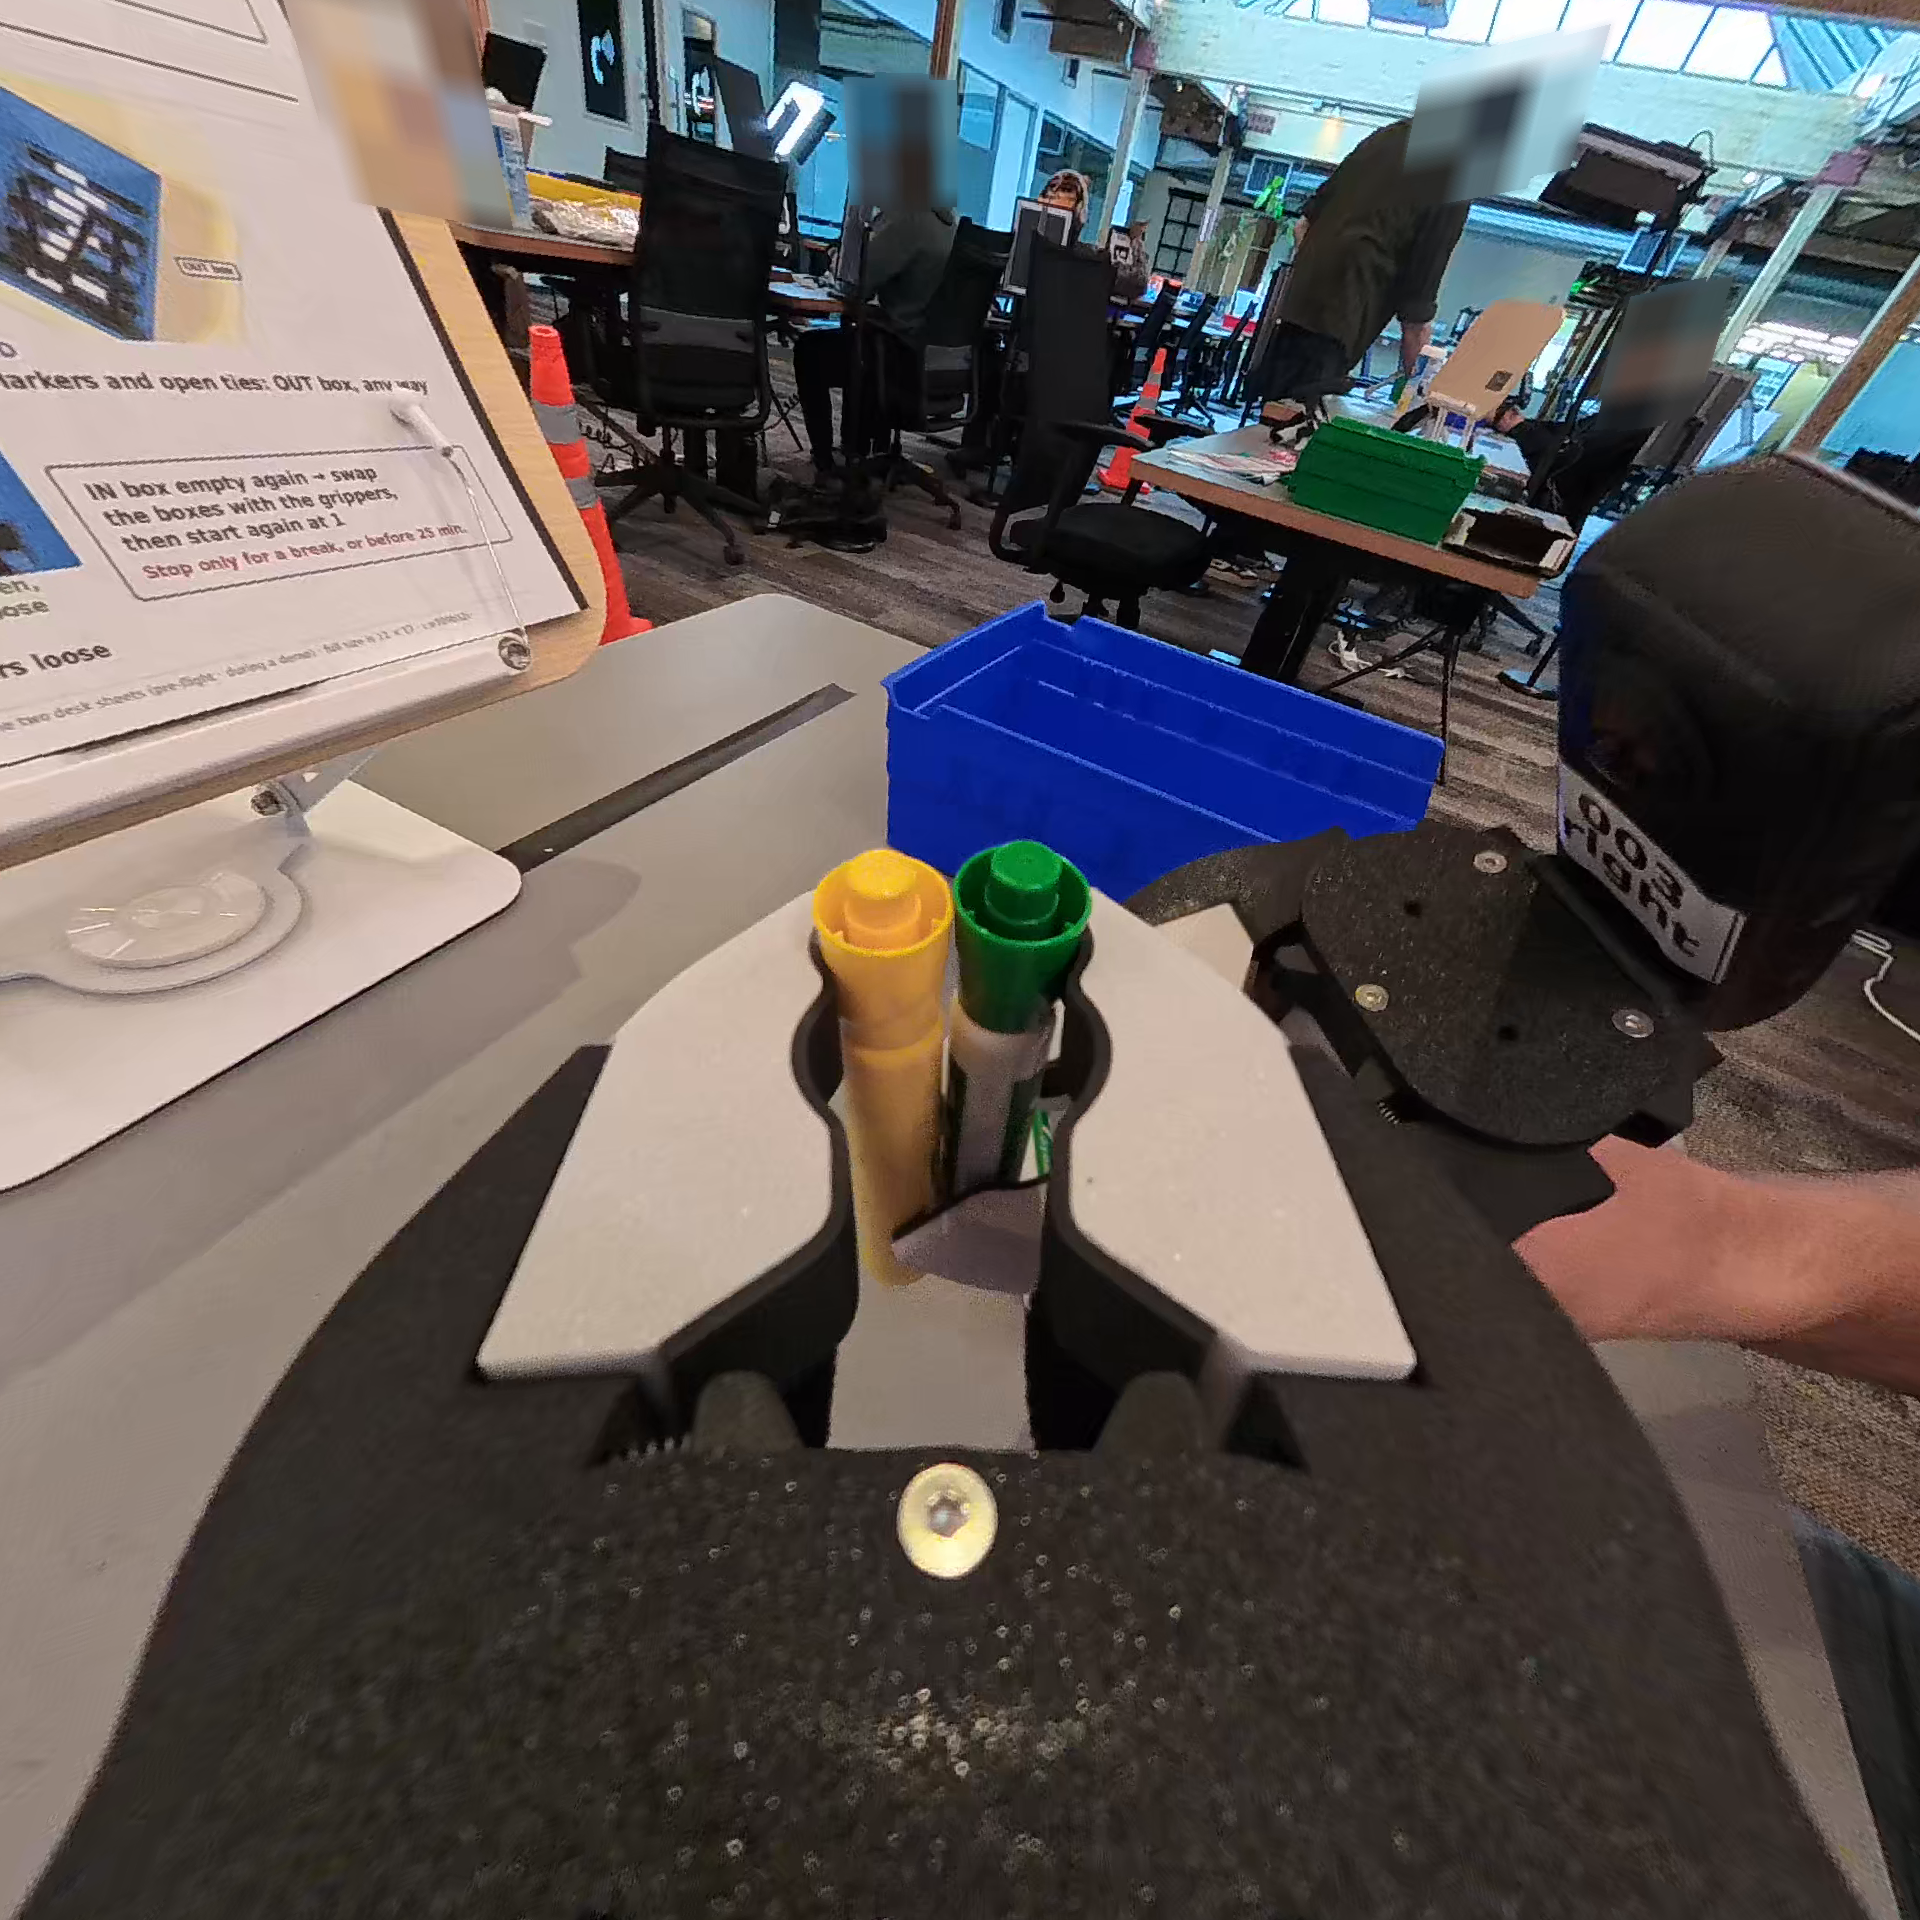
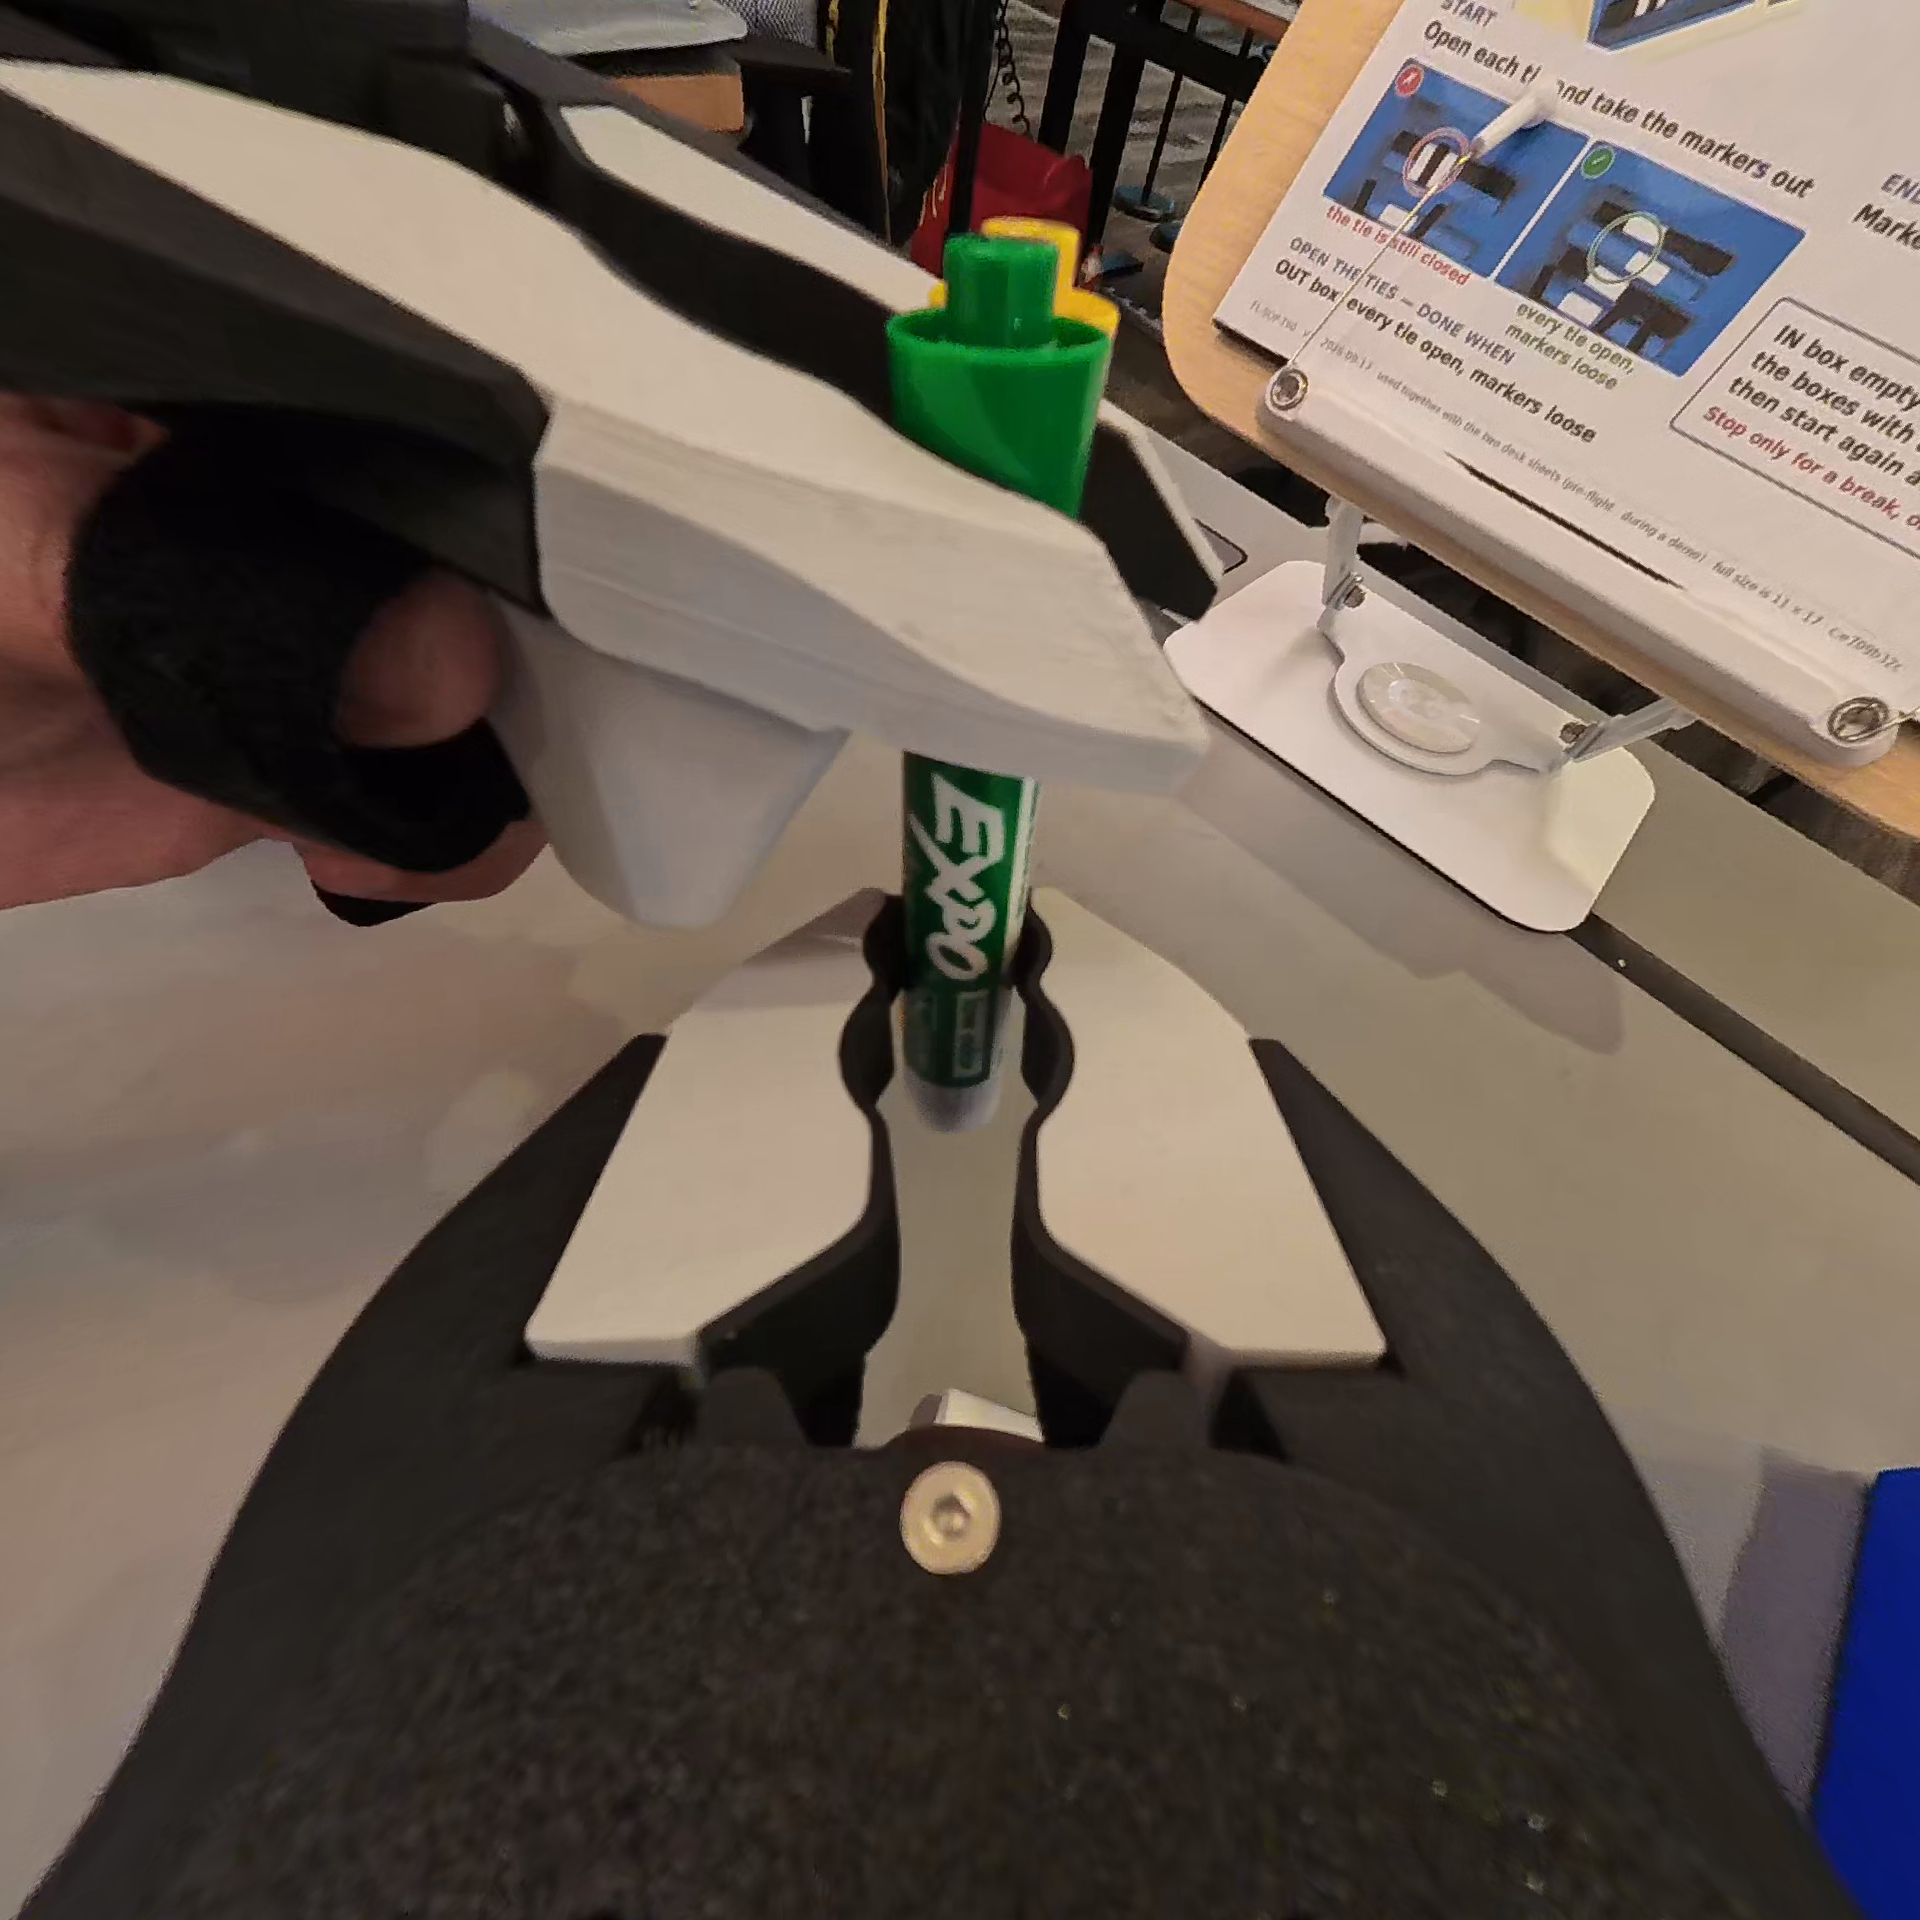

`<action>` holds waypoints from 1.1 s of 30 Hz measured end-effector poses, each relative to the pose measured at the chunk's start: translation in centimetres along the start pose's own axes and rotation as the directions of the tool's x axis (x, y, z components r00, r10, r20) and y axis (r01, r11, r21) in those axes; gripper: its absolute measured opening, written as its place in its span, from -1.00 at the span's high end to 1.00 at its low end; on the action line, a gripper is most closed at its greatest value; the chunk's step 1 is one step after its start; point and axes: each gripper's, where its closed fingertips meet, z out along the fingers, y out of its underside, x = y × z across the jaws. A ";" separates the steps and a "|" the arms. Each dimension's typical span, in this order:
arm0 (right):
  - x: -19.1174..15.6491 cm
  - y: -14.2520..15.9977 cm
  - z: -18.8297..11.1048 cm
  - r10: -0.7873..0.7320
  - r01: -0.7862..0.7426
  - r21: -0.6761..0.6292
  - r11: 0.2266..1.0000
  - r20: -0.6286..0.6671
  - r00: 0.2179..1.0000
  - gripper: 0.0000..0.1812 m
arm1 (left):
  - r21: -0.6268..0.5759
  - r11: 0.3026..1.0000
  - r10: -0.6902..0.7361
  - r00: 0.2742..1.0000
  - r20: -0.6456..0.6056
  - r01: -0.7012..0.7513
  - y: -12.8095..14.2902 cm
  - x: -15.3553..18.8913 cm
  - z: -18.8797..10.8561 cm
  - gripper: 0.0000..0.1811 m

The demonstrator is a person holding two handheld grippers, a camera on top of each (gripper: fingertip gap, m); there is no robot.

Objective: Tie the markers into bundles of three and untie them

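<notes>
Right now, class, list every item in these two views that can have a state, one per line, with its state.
left gripper: fingers shut on the yellow and green markers
right gripper: fingers shut on the green marker's lower barrel
green marker: capped, upright, held by both grippers
yellow marker: capped, upright, beside the green one
blue bin: upright on the table, contents hidden
instruction sheet: propped tilted on its stand

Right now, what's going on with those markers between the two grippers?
A person is working both tools over the grey table. The left hand-held gripper is closed around a yellow marker and a green marker, held side by side with caps pointing up. The right hand-held gripper grips the green marker's lower barrel from below. No tie can be made out around them. A blue bin sits just beyond, and an instruction sheet on a stand stands to one side.
</notes>
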 end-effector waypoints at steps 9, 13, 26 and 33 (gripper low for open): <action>-0.2 0.3 0.2 0.023 -0.023 0.010 1.000 -0.011 1.000 0.79 | -0.031 0.999 0.023 0.999 0.026 -0.023 0.5 0.1 -0.2 0.58; -0.6 0.1 0.2 0.075 -0.075 0.027 0.997 0.000 0.997 0.79 | -0.023 1.000 0.016 0.999 0.047 -0.015 0.4 -0.1 -0.2 0.58; -0.7 0.3 0.6 0.148 -0.145 0.052 0.988 -0.064 0.987 0.79 | 0.025 1.000 0.007 0.988 0.156 -0.011 0.6 -0.8 -0.3 0.58; -0.6 0.5 0.5 0.161 -0.156 0.062 0.986 -0.088 0.983 0.79 | 0.020 0.999 0.021 0.978 0.207 -0.026 0.7 -0.9 -0.1 0.58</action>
